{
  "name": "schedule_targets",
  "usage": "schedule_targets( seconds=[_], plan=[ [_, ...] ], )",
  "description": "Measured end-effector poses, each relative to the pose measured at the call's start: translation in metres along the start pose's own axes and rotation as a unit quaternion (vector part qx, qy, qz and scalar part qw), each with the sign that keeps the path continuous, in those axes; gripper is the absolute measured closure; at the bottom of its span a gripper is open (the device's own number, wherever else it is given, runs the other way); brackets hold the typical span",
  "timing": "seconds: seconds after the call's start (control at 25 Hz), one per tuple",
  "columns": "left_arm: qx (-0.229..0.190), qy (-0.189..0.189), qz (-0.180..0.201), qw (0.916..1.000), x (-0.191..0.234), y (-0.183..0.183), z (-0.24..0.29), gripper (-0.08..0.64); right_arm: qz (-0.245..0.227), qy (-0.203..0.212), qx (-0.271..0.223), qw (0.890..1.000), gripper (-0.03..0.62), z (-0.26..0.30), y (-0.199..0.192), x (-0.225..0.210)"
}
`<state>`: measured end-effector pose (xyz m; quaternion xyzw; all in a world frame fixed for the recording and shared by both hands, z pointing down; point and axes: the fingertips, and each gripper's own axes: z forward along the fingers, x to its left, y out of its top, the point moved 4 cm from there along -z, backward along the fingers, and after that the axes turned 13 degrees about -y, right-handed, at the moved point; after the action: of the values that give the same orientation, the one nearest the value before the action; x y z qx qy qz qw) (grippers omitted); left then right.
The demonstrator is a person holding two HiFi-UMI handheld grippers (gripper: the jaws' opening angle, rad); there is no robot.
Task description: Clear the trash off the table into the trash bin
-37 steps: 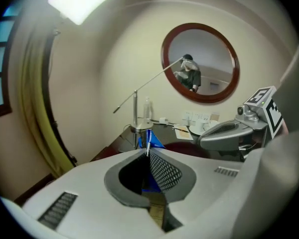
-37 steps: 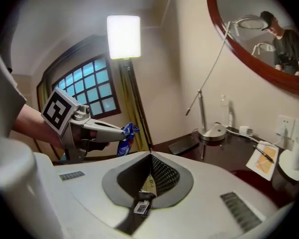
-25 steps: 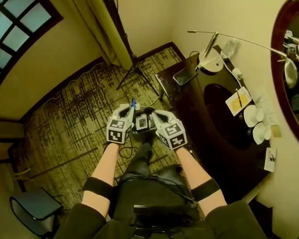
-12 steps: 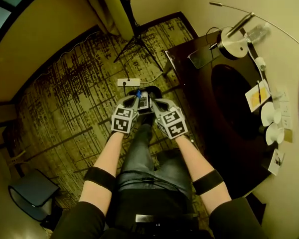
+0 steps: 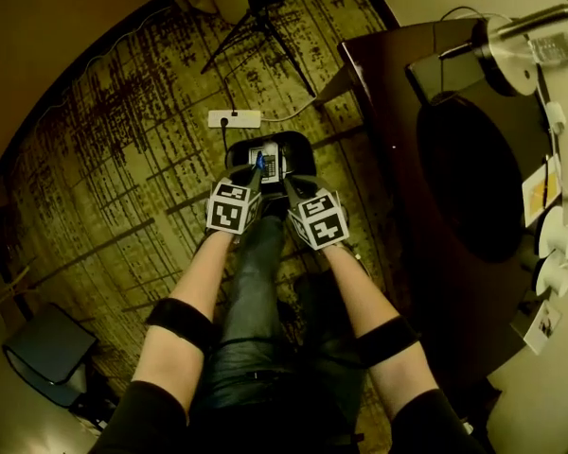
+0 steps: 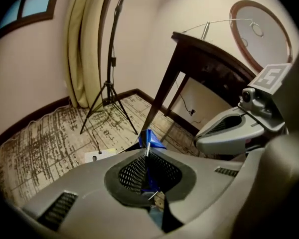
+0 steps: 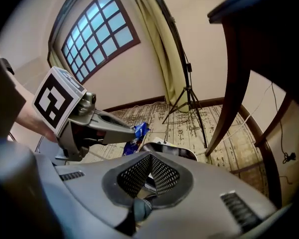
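Forearms reach down side by side past our legs, and we hold the left gripper (image 5: pixel 254 173) and the right gripper (image 5: pixel 286 183) tilted steeply downward, tips close together just above the black trash bin (image 5: pixel 301 147) on the carpet (image 5: pixel 123 159). The left jaws are pinched tight on a blue wrapper (image 6: pixel 150 139), crumpled and glossy, sticking out past the tips over the bin's mouth. The right jaws are pressed together with nothing between them.

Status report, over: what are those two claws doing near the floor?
Left gripper shut on crinkled blue plastic wrapper. Right gripper shut. Both just above black oval trash bin; nothing blocking.
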<state>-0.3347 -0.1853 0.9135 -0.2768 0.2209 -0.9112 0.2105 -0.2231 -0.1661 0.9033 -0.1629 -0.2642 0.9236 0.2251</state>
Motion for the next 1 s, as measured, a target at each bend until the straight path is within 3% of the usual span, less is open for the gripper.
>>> schedule_targets(
  seconds=[0.2,0.64,0.84,1.0],
  plan=[
    [0.024,-0.013,-0.013,0.9995,0.025,-0.047,0.063,0.557,0.034,-0.006,0.022,0.999,0.589,0.053,-0.054,-0.009],
    [0.012,-0.021,-0.063,0.9977,0.053,-0.079,0.135,0.541,0.053,-0.012,0.03,0.998,0.589,0.116,-0.101,-0.024],
    [0.021,-0.021,-0.061,0.9977,0.054,-0.083,0.149,0.424,0.057,-0.015,0.032,0.998,0.589,0.121,-0.108,-0.034],
    [0.026,-0.02,-0.063,0.9975,0.05,-0.084,0.148,0.38,0.063,-0.017,0.032,0.997,0.589,0.116,-0.109,-0.037]
  ],
)
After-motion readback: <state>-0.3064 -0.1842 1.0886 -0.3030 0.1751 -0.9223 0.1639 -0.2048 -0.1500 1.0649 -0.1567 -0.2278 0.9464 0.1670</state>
